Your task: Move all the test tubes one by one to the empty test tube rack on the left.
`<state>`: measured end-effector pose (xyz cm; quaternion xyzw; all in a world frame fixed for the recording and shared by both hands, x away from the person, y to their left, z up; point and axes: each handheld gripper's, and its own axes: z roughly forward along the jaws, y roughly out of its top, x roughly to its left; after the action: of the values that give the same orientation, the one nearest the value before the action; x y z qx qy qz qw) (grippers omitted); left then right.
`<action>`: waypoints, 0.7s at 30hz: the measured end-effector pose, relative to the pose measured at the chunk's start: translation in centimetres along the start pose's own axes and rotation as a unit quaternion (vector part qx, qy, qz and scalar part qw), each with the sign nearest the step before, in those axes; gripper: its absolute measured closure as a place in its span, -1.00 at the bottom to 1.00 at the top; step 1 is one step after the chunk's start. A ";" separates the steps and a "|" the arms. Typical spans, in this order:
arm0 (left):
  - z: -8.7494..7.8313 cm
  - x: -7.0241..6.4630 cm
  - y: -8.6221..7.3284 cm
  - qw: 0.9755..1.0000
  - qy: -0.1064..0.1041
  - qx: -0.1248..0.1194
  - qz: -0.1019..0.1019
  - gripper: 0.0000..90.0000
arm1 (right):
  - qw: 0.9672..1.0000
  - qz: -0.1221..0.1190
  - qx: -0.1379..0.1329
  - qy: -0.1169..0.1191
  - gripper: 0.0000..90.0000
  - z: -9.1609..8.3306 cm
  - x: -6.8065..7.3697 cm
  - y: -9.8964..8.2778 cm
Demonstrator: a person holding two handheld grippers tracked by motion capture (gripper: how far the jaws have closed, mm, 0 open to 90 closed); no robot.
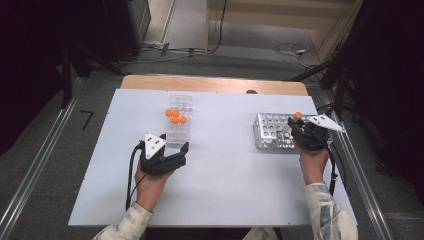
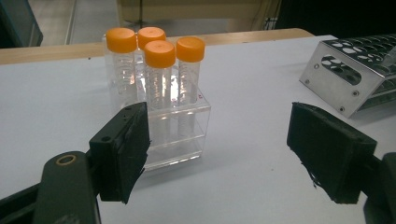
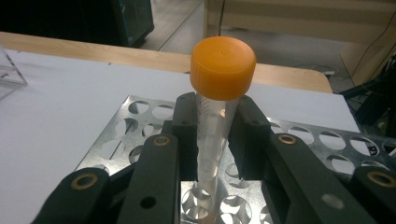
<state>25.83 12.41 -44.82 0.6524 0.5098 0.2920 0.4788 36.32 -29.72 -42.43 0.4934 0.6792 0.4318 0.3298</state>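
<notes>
The right gripper (image 3: 212,135) pinches a clear tube (image 3: 211,140) between its black pads, just below the tube's orange cap (image 3: 223,67). The tube stands nearly upright, its long axis vertical, cap at the top and its lower end pointing down into the metal rack (image 3: 140,135). In the right gripper view the bottom of the tube appears to sit in or just above one of the round holes, though whether it is fully seated cannot be told. In the high view this tube shows as an orange dot (image 1: 298,115) at the far right corner of the rack (image 1: 270,131), on the right side of the bench (image 1: 225,190).

The left gripper (image 2: 219,154) has its jaws spread wide with nothing between them, resting just in front of the clear plastic stand (image 2: 180,140). Four more tubes (image 2: 159,79) wait upright in that stand, caps up, grouped close together.

Judging from this, the transfer is near its beginning: one tube is at the metal rack, held and not yet let go, and four remain in the plastic stand. The rack's other holes look empty. What is left seems to be releasing this tube once it is seated, then carrying the other four across one by one.
</notes>
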 end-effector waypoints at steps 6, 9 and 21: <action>0.0 0.0 0.0 1.000 -0.001 0.000 0.000 -0.52 | 1.000 -0.004 -0.015 -0.001 0.59 -1.1 0.1 0.7; -0.1 0.0 0.1 1.000 -0.002 -0.001 -0.001 -0.52 | 1.000 -0.005 -0.022 0.002 0.59 -1.8 0.2 1.1; -0.3 -0.2 0.2 1.000 -0.005 -0.005 0.001 -0.52 | 0.996 -0.025 -0.019 0.078 0.59 -3.5 3.3 1.3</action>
<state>25.60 12.32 -44.51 0.6518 0.5053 0.2914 0.4847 32.77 -27.34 -39.87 0.4348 0.7067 0.4734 0.2957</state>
